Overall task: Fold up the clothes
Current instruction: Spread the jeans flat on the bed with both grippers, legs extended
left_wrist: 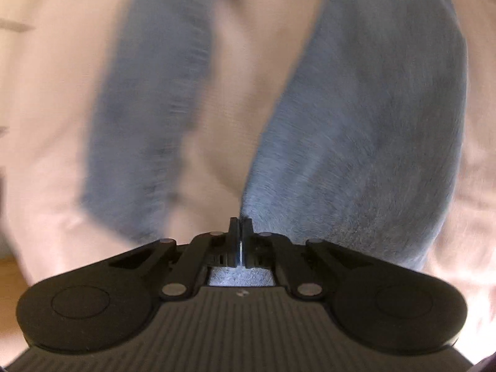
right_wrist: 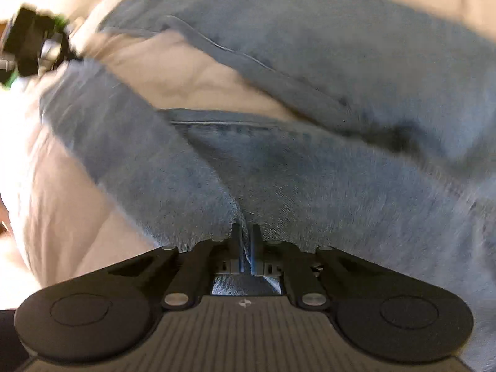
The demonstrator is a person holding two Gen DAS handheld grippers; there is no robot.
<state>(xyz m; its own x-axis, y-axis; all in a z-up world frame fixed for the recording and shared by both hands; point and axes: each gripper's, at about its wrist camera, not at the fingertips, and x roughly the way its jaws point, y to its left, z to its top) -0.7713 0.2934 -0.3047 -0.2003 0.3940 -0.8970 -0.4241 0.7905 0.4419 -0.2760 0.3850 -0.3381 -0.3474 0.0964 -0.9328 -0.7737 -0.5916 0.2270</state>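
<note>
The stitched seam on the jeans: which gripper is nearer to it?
Right. The right gripper grips denim just below the seam; the left gripper pinches the jeans with no seam visible.

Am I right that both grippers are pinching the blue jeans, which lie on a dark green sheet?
Not quite: the sheet is pale pinkish cream, not dark green, as both wrist views show. The rest holds: the left gripper and the right gripper each have their fingers closed on a fold of the blue jeans.
</note>
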